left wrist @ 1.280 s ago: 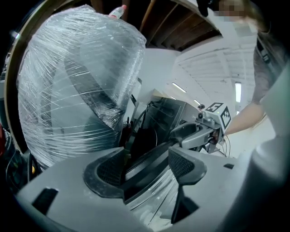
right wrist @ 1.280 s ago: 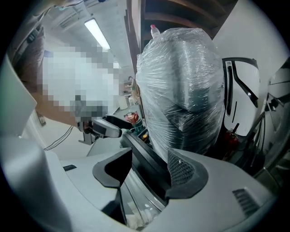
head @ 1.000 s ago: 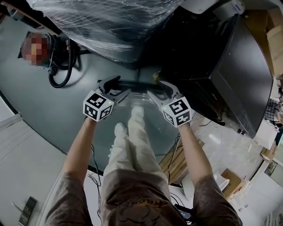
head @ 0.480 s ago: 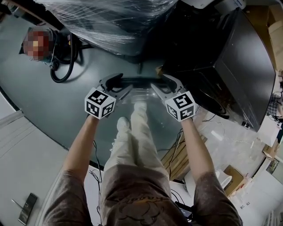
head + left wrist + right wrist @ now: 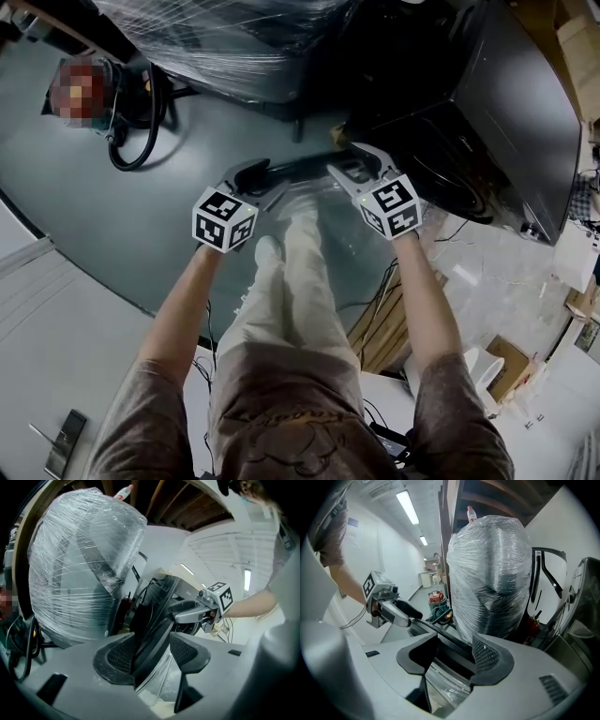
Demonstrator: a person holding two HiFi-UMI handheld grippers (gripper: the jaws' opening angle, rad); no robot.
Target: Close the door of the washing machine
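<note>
The washing machine door (image 5: 298, 170), a round glass pane in a dark rim, stands open and is seen edge-on from above, in front of the dark washing machine (image 5: 511, 141). My left gripper (image 5: 265, 184) straddles the rim's left end. Its jaws have just been closing; in the left gripper view the rim (image 5: 154, 634) lies against the left pad, with a gap to the right pad. My right gripper (image 5: 346, 166) holds the rim's right end; in the right gripper view the rim (image 5: 450, 644) fills the space between its pads.
A bulky load wrapped in clear film (image 5: 234, 42) stands just behind the door. A vacuum with a black hose (image 5: 131, 127) sits on the grey floor at the left. Cables and cardboard (image 5: 375, 328) lie at the right, near the person's legs (image 5: 291, 272).
Both grippers and the door rim between them have shifted right, toward the washing machine. The left gripper's jaws have narrowed around the rim.
</note>
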